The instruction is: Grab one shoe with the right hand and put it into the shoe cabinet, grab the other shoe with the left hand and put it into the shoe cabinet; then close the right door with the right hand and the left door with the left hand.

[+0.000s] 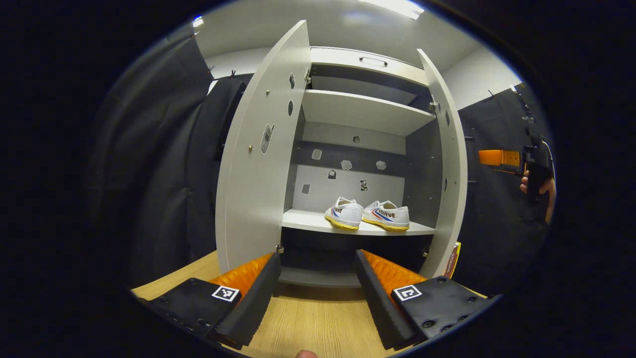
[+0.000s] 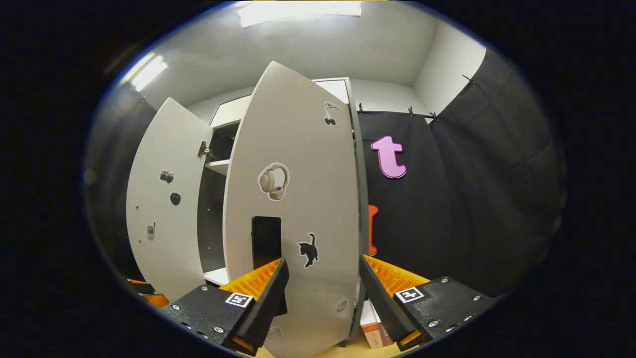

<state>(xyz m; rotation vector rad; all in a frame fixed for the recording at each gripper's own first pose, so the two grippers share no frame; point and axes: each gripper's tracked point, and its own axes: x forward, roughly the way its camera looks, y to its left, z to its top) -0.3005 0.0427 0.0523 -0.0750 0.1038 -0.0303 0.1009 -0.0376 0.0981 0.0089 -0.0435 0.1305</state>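
Two white canvas shoes with yellow soles, one (image 1: 344, 213) on the left and one (image 1: 387, 215) on the right, are sitting side by side on the middle shelf (image 1: 308, 221) of the pale grey shoe cabinet (image 1: 365, 110), toes pointing roughly out at me. In the left gripper view both doors hang open: the left door (image 1: 261, 164) swung wide with a few small stickers on its inner face, the right door (image 1: 453, 164) almost edge-on. My left tool (image 1: 318, 293) is spread wide with nothing between its fingers, hovering low over the light wood floor (image 1: 313, 323) in front of the cabinet.

Over in the right gripper view, my right tool (image 2: 322, 293) is spread too, holding nothing, pointed at the outer face of the right door (image 2: 298, 199), which has a headphone sticker (image 2: 273, 181), a black cat sticker (image 2: 309, 250) and a dark rectangular handle (image 2: 266, 241). Its fingers sit close to that door; can't tell whether the left one is touching. The right tool also turns up at the far right edge of the left gripper view (image 1: 502, 158), with a hand (image 1: 539, 186) gripping it.
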